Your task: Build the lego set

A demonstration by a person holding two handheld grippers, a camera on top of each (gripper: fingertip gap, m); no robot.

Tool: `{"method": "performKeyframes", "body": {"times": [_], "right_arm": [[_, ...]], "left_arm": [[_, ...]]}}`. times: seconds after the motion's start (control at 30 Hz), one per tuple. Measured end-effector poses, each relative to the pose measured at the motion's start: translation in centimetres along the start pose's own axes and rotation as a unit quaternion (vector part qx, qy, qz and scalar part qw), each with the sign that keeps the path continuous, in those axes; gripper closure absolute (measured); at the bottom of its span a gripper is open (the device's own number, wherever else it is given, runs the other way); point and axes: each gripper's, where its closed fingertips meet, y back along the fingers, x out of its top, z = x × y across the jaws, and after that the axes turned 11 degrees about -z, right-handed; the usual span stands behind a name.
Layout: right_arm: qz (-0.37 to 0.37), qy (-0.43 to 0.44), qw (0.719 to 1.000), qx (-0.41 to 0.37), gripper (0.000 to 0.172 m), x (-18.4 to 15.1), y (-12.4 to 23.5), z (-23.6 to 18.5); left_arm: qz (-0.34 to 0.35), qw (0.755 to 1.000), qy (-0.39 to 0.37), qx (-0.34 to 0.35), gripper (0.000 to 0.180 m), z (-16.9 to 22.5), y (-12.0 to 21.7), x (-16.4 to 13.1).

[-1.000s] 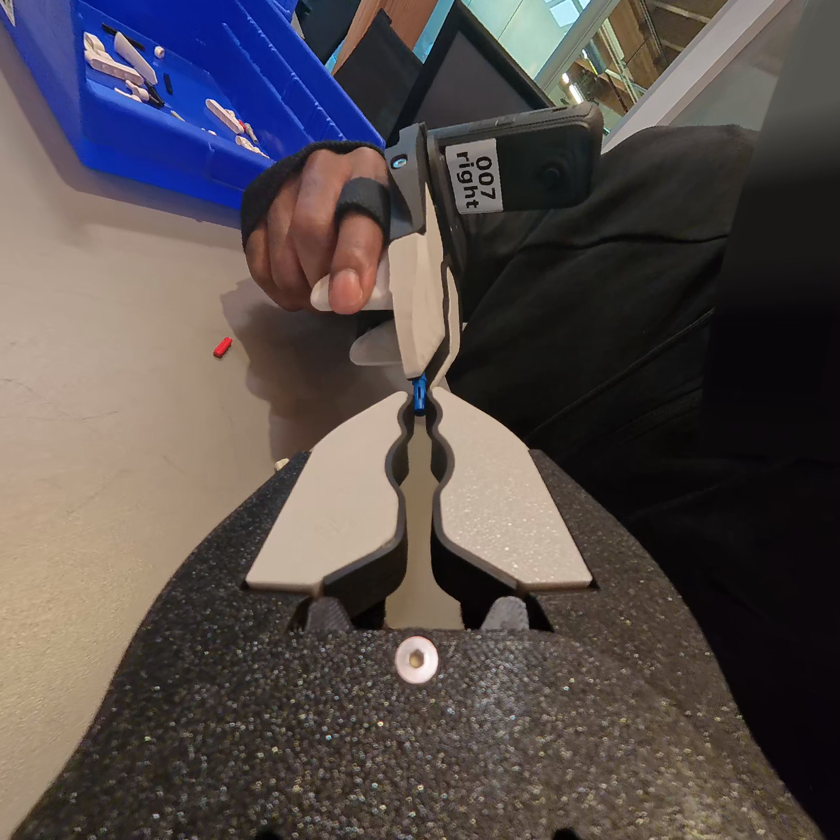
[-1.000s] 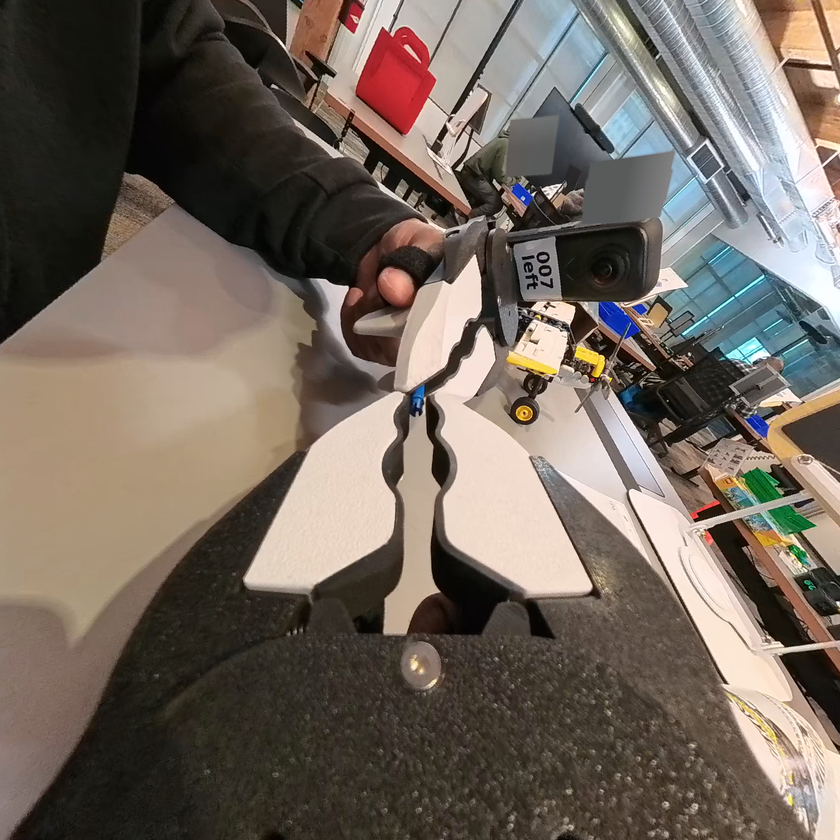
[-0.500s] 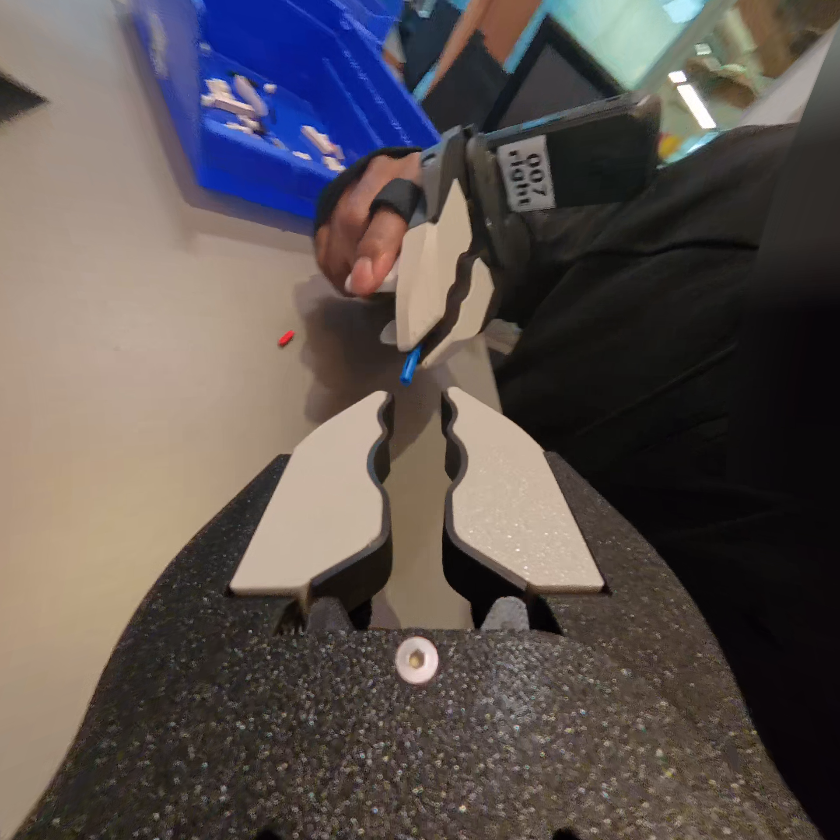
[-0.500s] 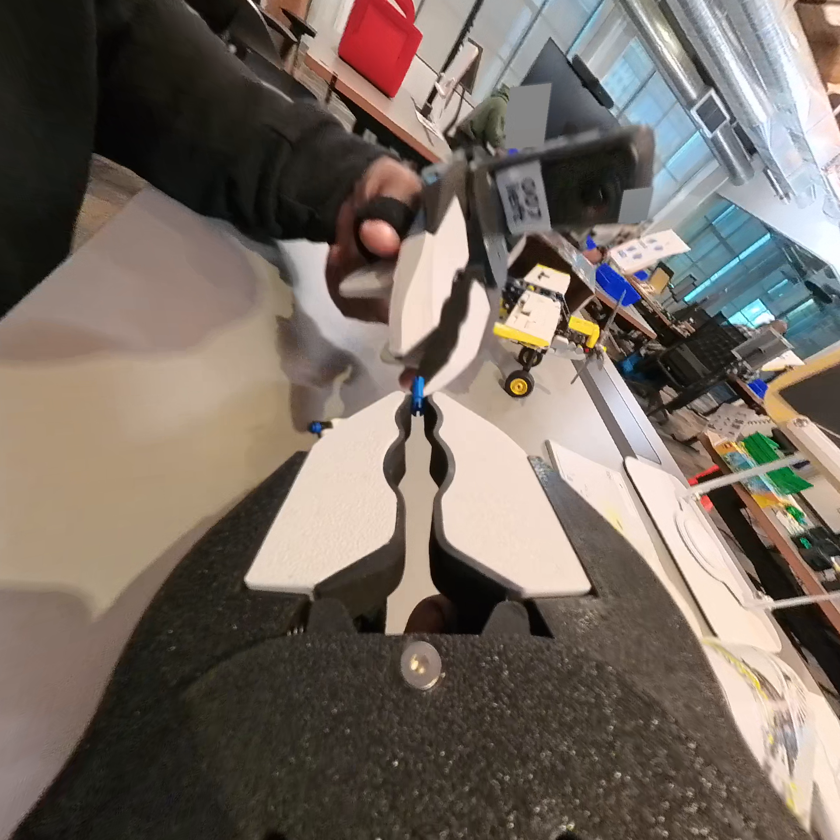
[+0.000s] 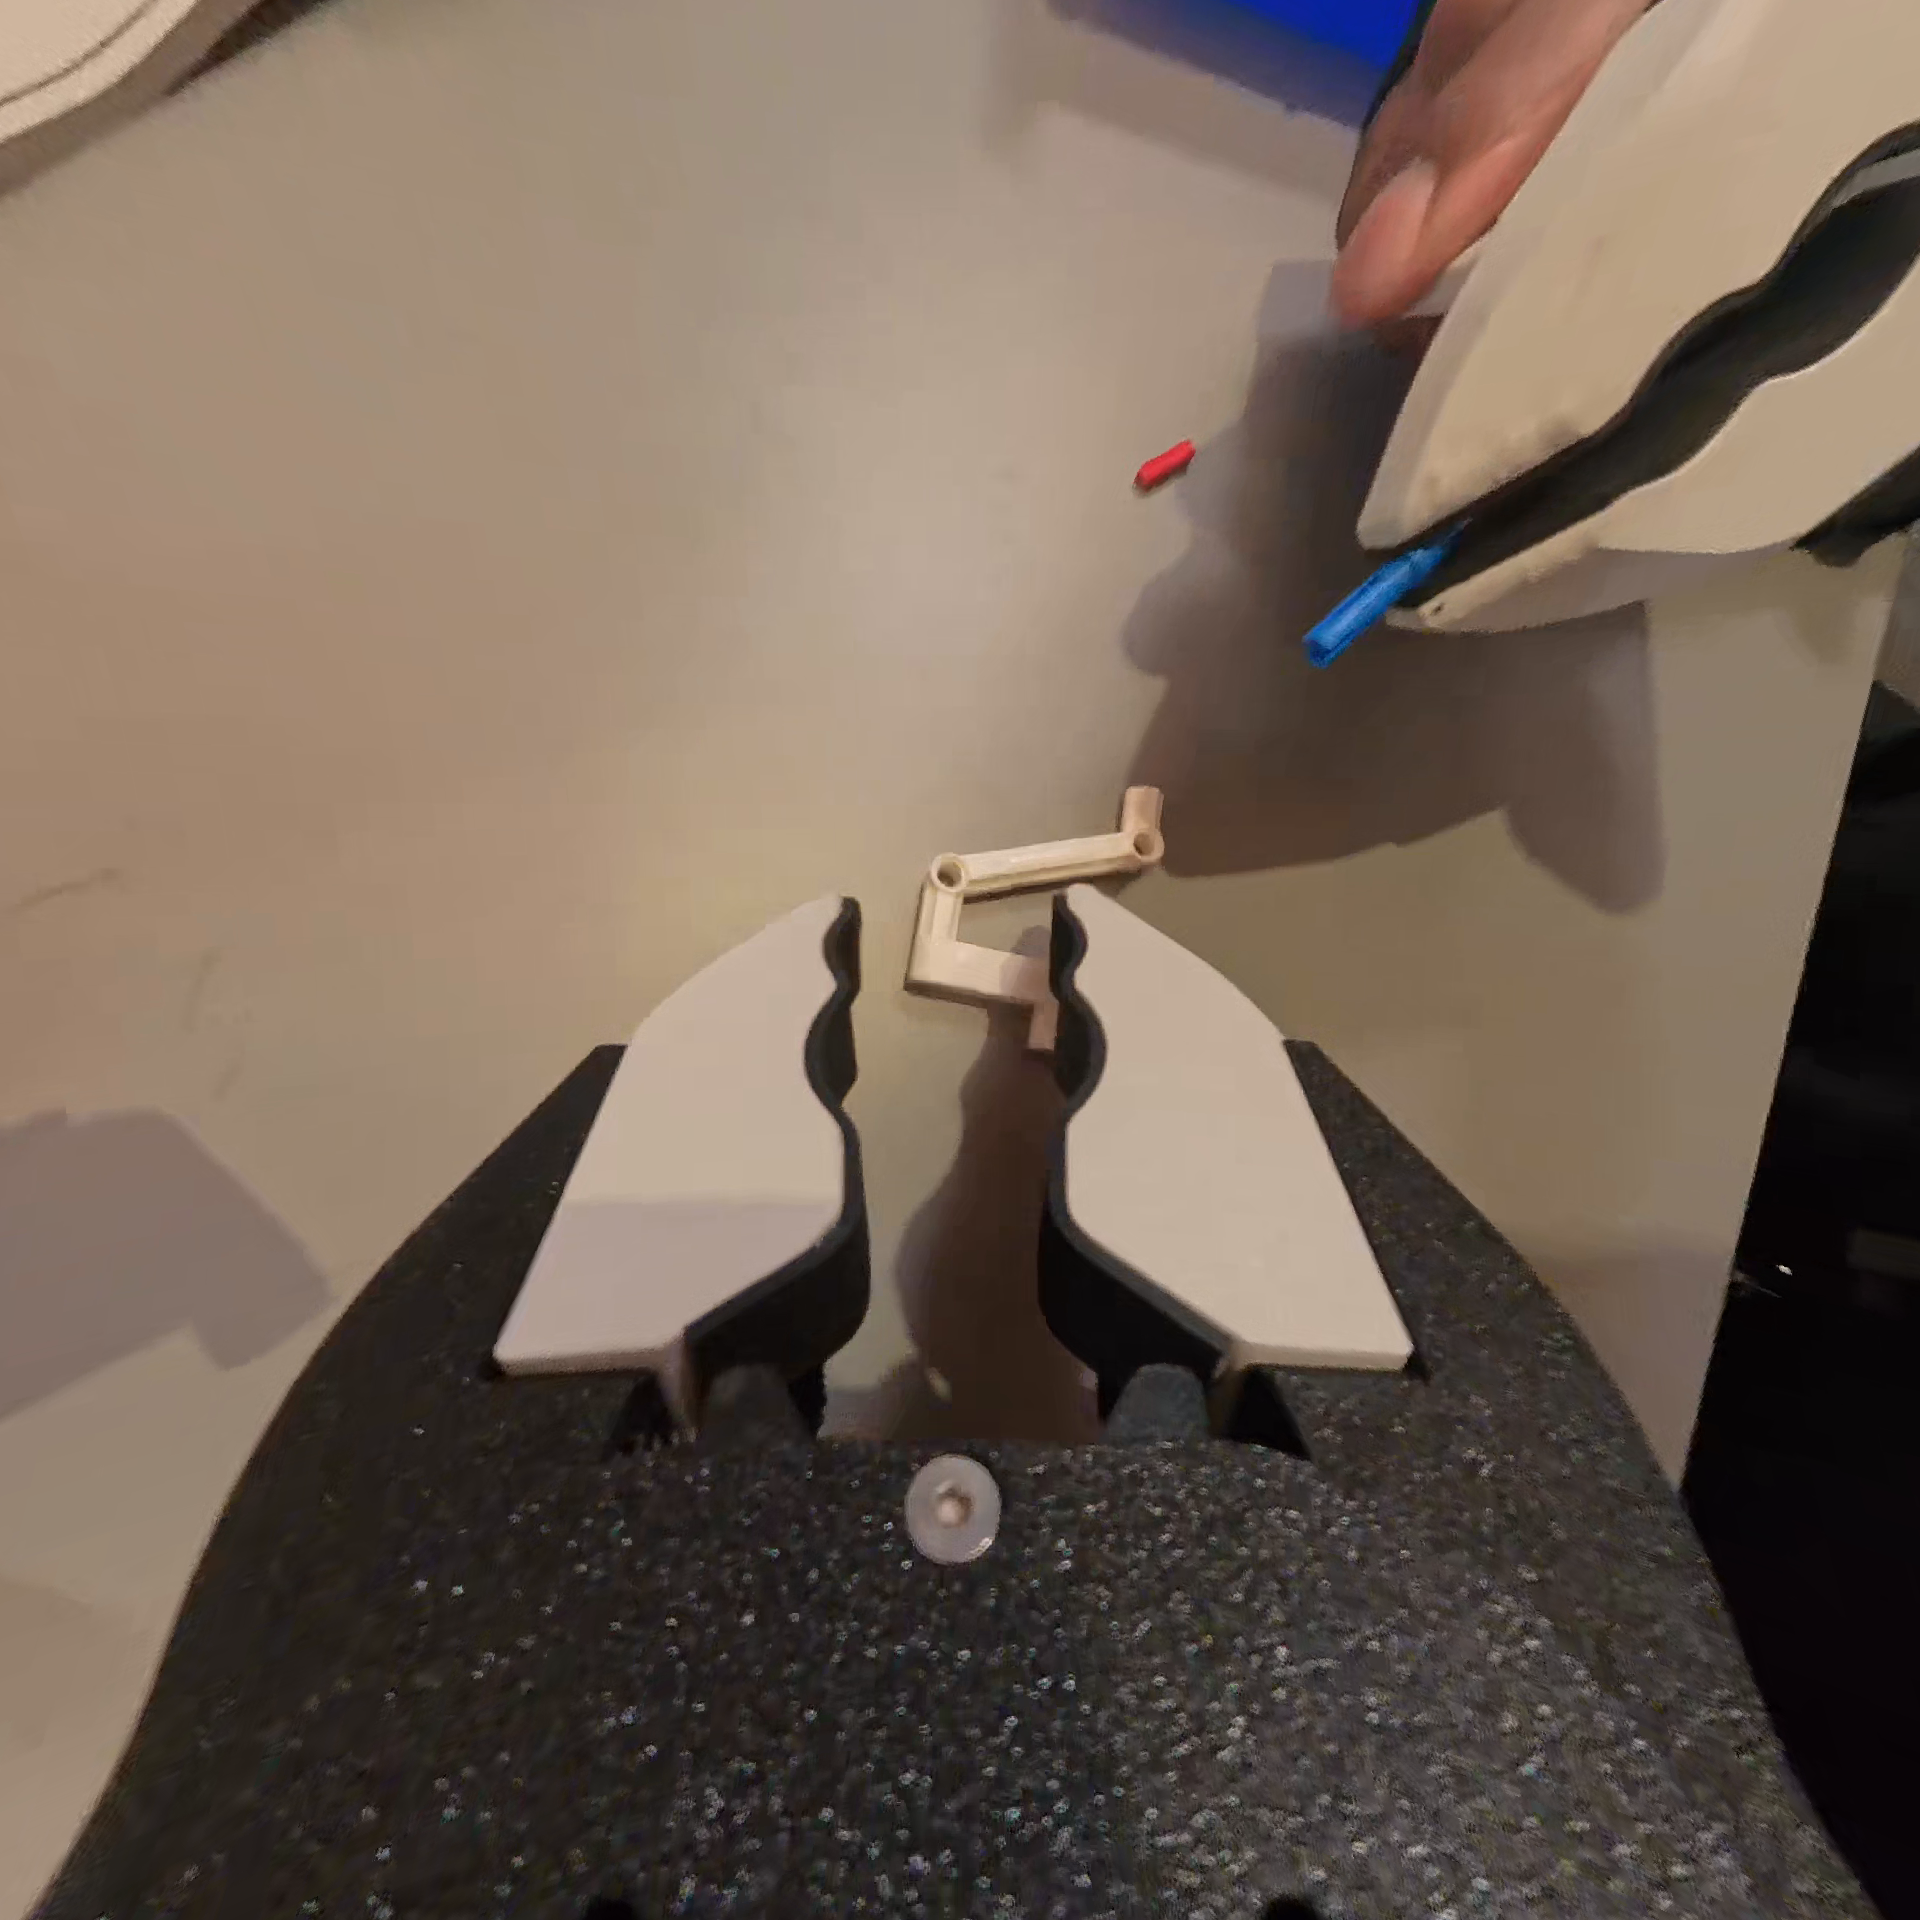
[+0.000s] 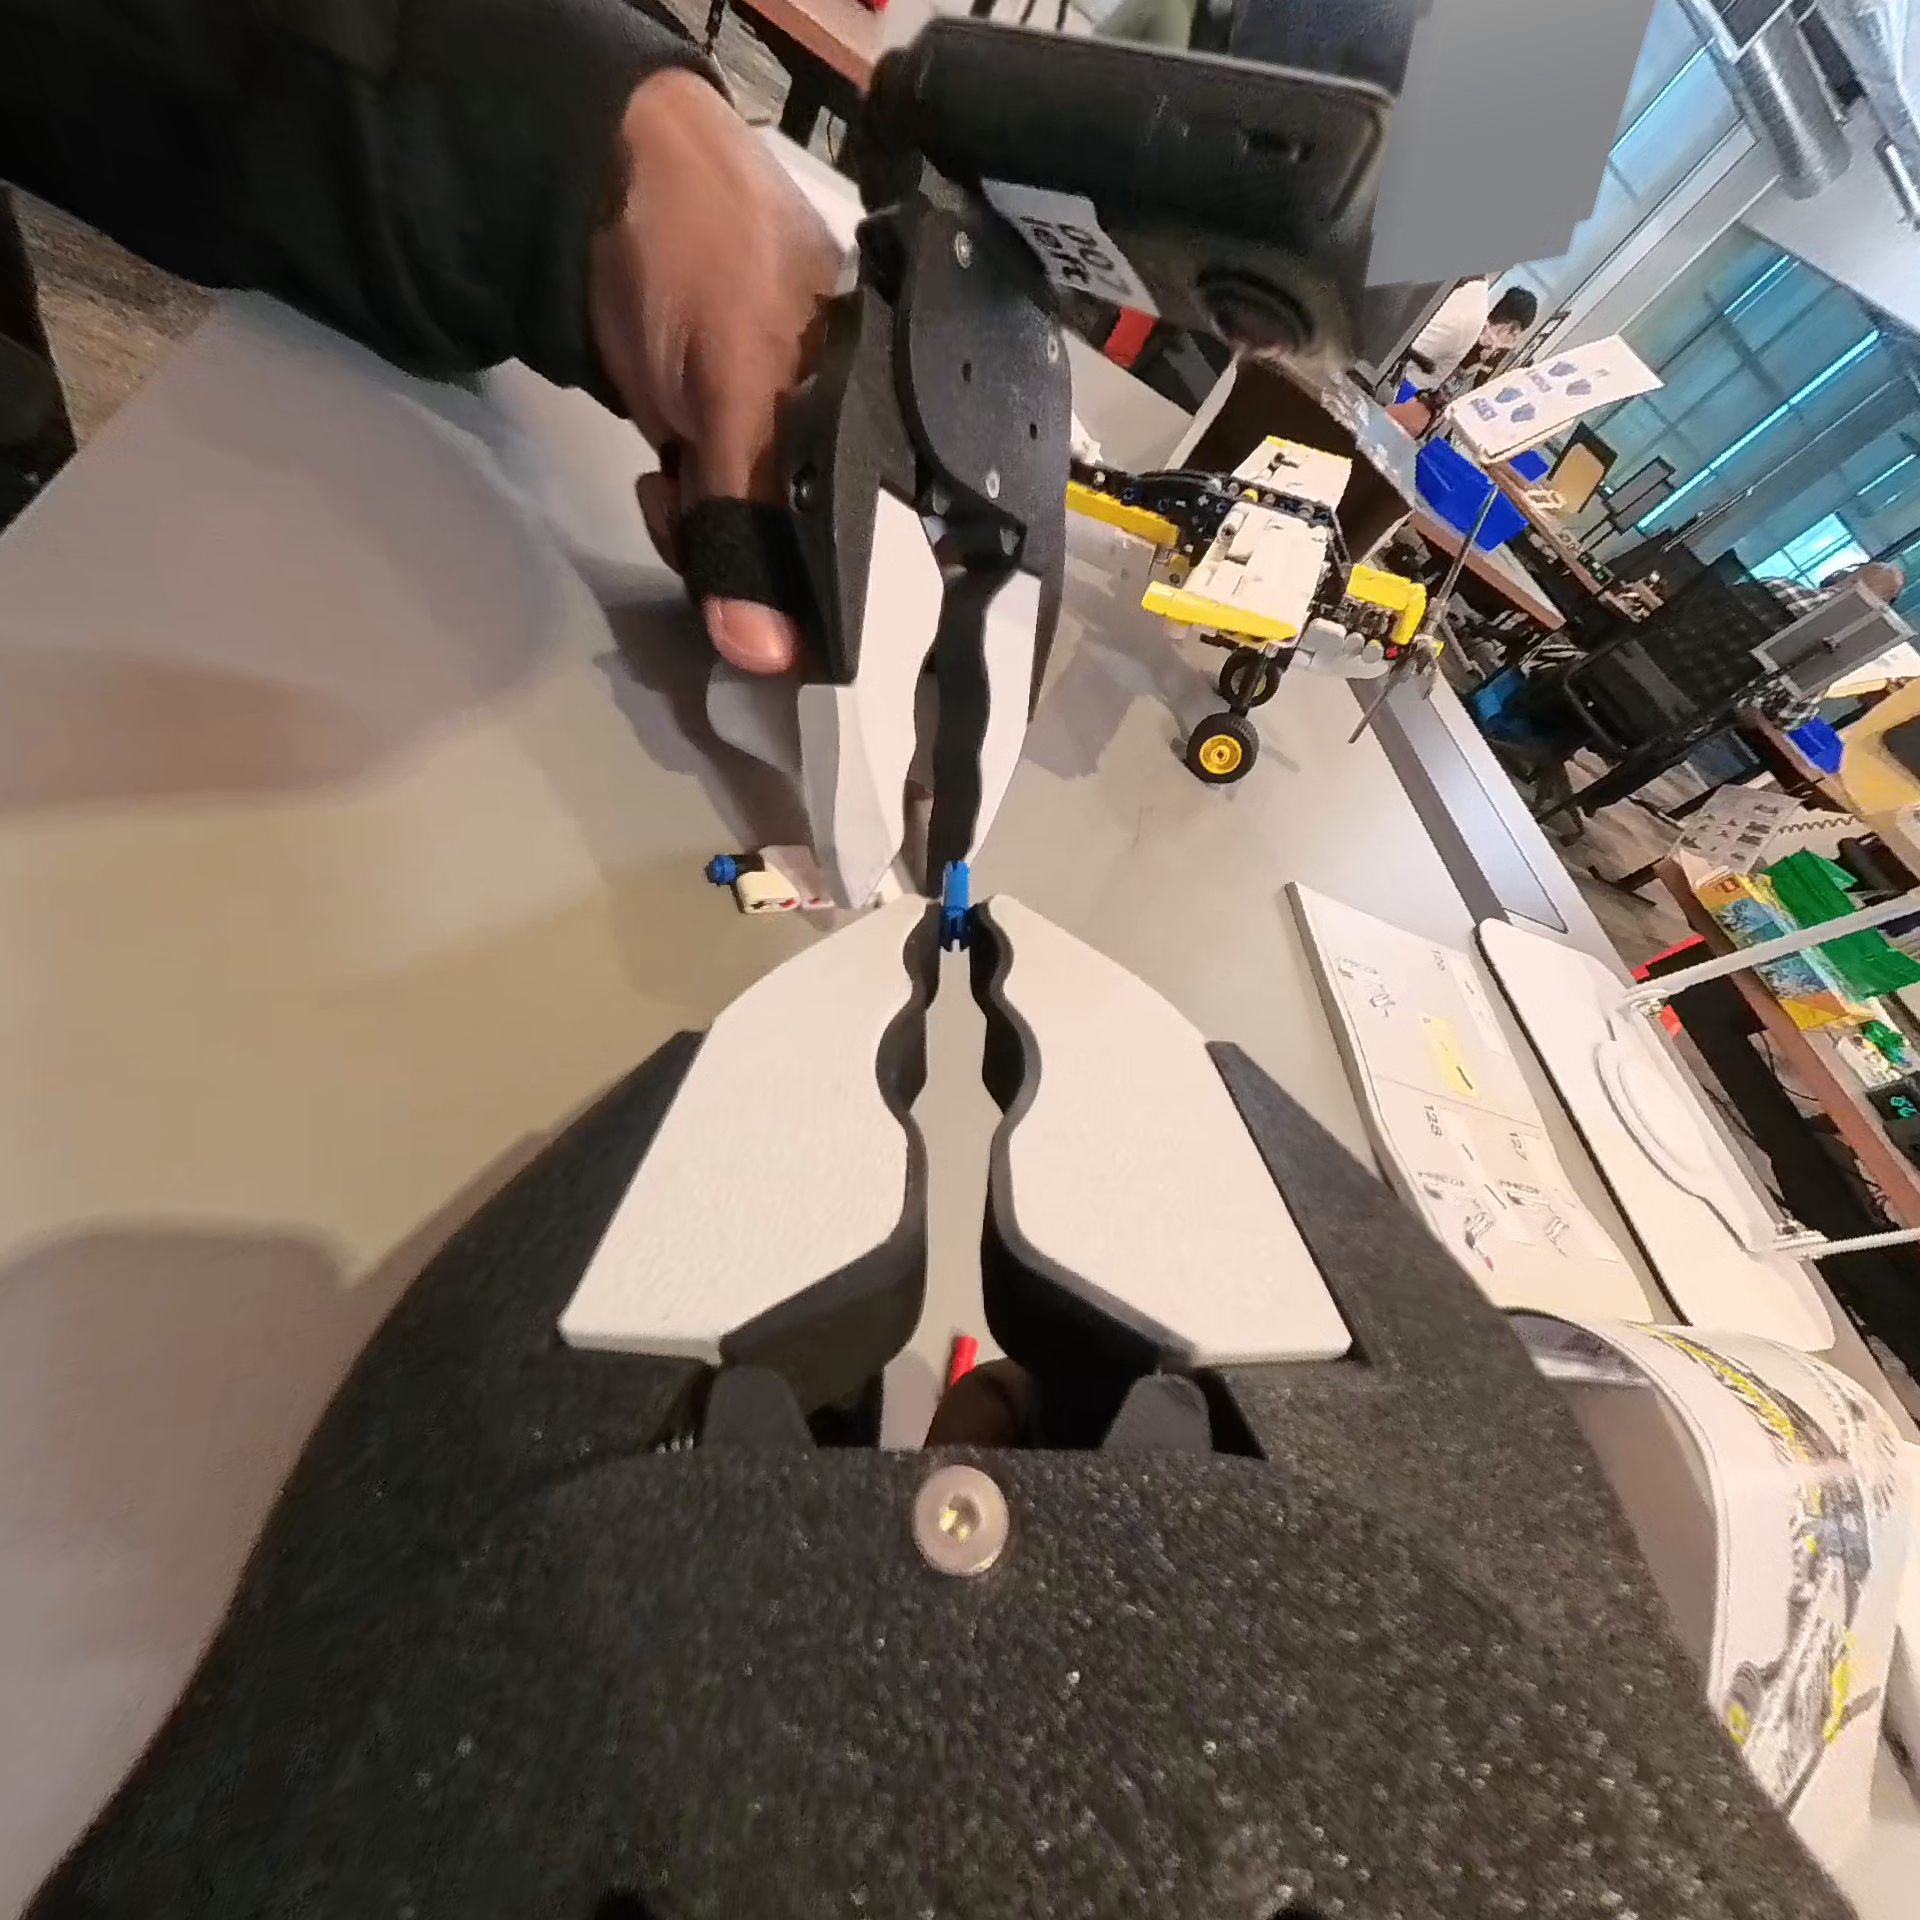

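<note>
Left gripper (image 5: 954, 925) seen open over beige tabletop (image 5: 416, 623); tan angled connector piece (image 5: 997, 914) lies flat between fingertips, close against right fingertip, well apart from left one. Right gripper (image 6: 954, 914) seen clamped on small blue pin (image 6: 952, 906), pin protruding from tips. Red peg (image 5: 1164, 464) noted loose on tabletop nearby.
</note>
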Motion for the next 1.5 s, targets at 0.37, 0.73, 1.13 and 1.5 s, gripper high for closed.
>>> {"method": "performKeyframes", "body": {"times": [0.37, 0.73, 1.13, 1.5], "right_arm": [[-0.077, -0.033, 0.996, 0.007, 0.167, -1.9, -1.4, -0.2], [-0.155, -0.131, 0.977, 0.063, 0.167, -4.0, -2.6, -1.2], [-0.089, -0.102, 0.984, 0.12, 0.167, -2.2, -2.3, -2.3], [-0.074, -0.086, 0.988, 0.108, 0.167, -1.4, -3.1, -2.2]], "left_arm": [[-0.045, 0.99, -0.128, 0.02, 0.174, 0.9, -0.8, -0.1], [0.065, 0.945, -0.301, 0.108, 0.173, 2.6, 0.5, 1.9], [0.21, 0.865, -0.445, 0.1, 0.173, 6.5, 2.6, 3.5], [0.228, 0.852, -0.454, 0.126, 0.173, 6.8, 3.0, 4.6]]}}
